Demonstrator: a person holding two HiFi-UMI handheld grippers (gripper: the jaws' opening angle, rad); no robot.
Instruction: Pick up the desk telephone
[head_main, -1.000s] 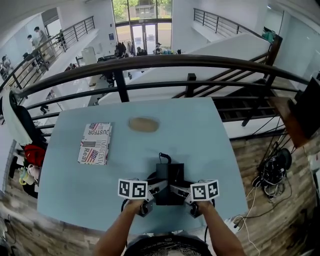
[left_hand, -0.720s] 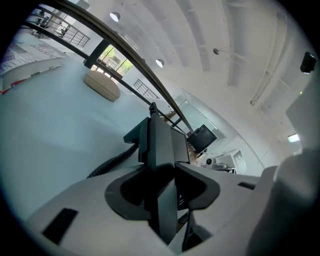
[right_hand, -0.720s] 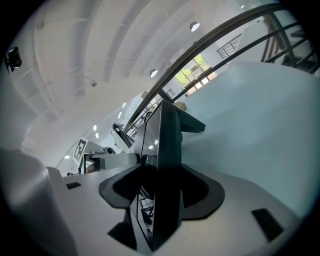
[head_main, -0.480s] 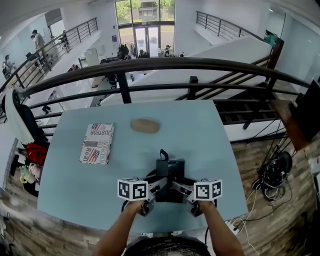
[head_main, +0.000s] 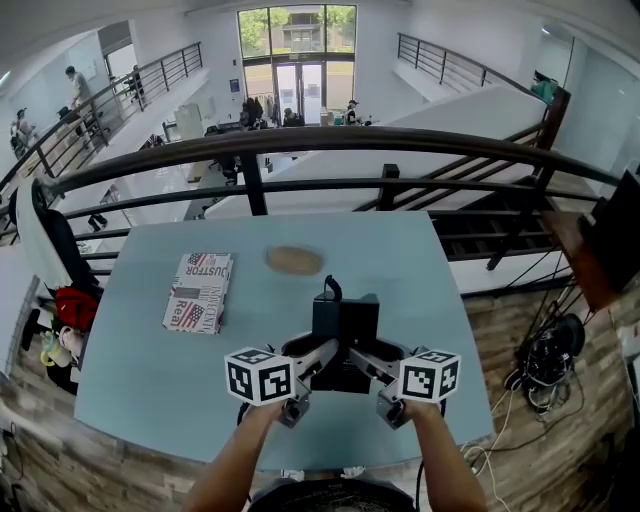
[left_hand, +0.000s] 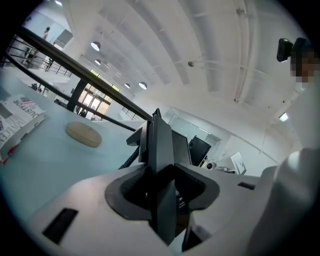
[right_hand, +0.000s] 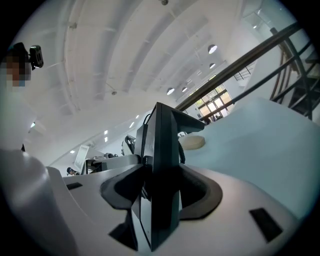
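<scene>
The black desk telephone (head_main: 345, 322) hangs a little above the pale blue table (head_main: 150, 390), near its front edge. It is gripped from both sides. My left gripper (head_main: 320, 356) is shut on the phone's left edge, whose thin black edge (left_hand: 161, 165) stands upright between the pads. My right gripper (head_main: 364, 358) clamps the right edge (right_hand: 161, 160); its jaws are still closing, with the phone's body between them and the pads pressing on it. The coiled cord (left_hand: 131, 156) trails from the phone's back.
A printed book (head_main: 198, 290) lies at the table's left. A flat tan oval object (head_main: 294, 260) lies behind the phone. A dark metal railing (head_main: 300, 140) runs along the table's far edge, with a drop beyond it. Cables (head_main: 545, 345) lie on the floor at right.
Both grippers have risen together with the telephone between them, and it has come up off the table. The book and the tan object have not moved.
</scene>
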